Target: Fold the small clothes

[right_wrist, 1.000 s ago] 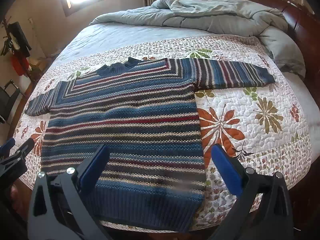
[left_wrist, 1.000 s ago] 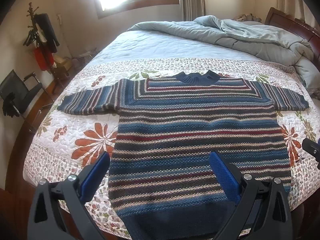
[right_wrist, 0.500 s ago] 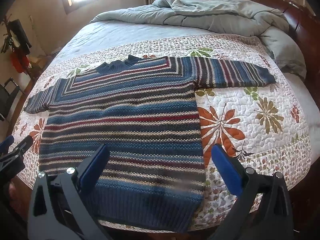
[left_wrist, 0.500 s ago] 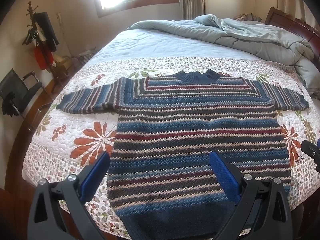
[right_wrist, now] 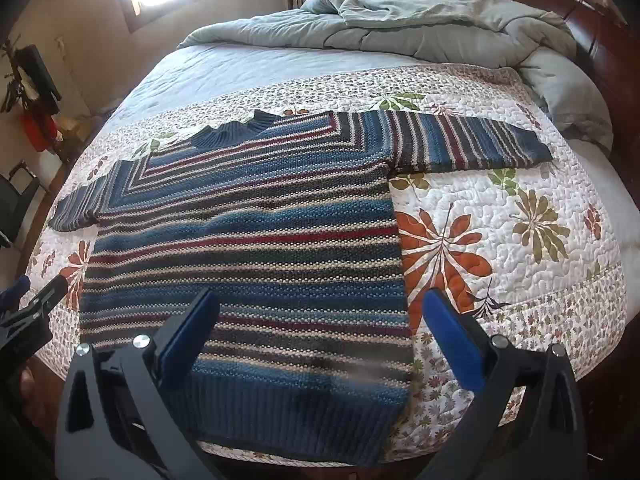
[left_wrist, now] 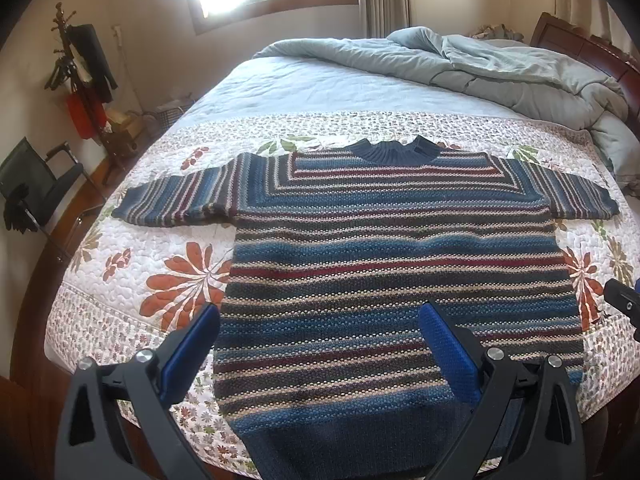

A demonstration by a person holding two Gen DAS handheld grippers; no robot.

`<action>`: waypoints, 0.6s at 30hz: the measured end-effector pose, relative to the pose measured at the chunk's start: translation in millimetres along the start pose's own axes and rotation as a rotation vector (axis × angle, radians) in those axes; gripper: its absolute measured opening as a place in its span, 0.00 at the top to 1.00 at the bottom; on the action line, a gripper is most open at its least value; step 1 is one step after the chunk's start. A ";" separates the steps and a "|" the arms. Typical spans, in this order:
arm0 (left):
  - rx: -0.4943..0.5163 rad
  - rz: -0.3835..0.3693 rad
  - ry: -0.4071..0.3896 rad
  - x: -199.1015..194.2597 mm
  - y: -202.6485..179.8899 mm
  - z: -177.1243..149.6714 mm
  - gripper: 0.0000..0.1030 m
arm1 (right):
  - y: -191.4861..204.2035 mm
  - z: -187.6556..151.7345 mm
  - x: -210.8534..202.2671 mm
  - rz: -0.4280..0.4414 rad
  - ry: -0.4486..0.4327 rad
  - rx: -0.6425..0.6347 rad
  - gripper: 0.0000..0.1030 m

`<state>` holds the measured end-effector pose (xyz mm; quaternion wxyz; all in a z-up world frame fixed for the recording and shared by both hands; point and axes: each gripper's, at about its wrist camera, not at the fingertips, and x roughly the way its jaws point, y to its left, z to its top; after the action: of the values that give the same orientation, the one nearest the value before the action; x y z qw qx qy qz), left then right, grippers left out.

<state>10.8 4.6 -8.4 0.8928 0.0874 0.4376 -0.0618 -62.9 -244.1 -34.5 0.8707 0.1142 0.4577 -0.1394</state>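
A striped knit sweater (left_wrist: 392, 264) in blue, dark red and cream lies flat on the bed, front up, sleeves spread to both sides, navy hem toward me. My left gripper (left_wrist: 320, 312) hovers open above the sweater's lower left part, nothing between its blue pads. The right gripper (right_wrist: 320, 300) hangs open over the sweater (right_wrist: 244, 248) near its lower right corner, holding nothing. The right gripper's tip (left_wrist: 622, 304) shows at the right edge of the left wrist view, and the left gripper's tip (right_wrist: 36, 304) at the left edge of the right wrist view.
The sweater rests on a floral quilt (right_wrist: 500, 240) covering the bed's near end. A crumpled grey-blue duvet (left_wrist: 500, 68) is piled at the far end against a wooden headboard (right_wrist: 600, 40). A coat stand (left_wrist: 80, 80) and a black chair (left_wrist: 36, 184) stand left of the bed.
Both grippers have drifted slightly, so the sweater sits a little lower and nearer in each view. Both stay open; the sweater has not moved.
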 end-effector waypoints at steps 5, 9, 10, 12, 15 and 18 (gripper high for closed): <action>0.001 -0.002 0.001 0.9 -0.3 -0.6 0.03 | -0.2 -0.1 0.0 -0.003 -0.001 0.000 0.02; 0.000 -0.001 0.002 1.6 -0.1 -0.9 0.03 | -0.4 -0.4 -0.4 -0.004 -0.007 0.003 0.02; 0.000 -0.003 0.002 1.5 -0.1 -0.8 0.03 | -0.2 -0.6 -0.4 -0.004 -0.009 0.003 0.02; 0.001 -0.001 0.003 1.7 -0.3 -1.0 0.03 | 0.5 -0.6 -0.5 -0.005 -0.010 0.002 0.02; 0.000 -0.003 0.003 1.9 -0.1 -1.3 0.03 | 0.4 -0.5 -0.4 -0.004 -0.009 0.003 0.02; 0.000 -0.003 0.005 3.6 -0.4 -1.2 0.03 | 0.3 0.2 1.0 -0.002 -0.005 0.004 0.02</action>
<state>12.0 4.4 -12.0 0.8916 0.0866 0.4400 -0.0630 -62.1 -244.0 -35.2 0.8713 0.1152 0.4555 -0.1417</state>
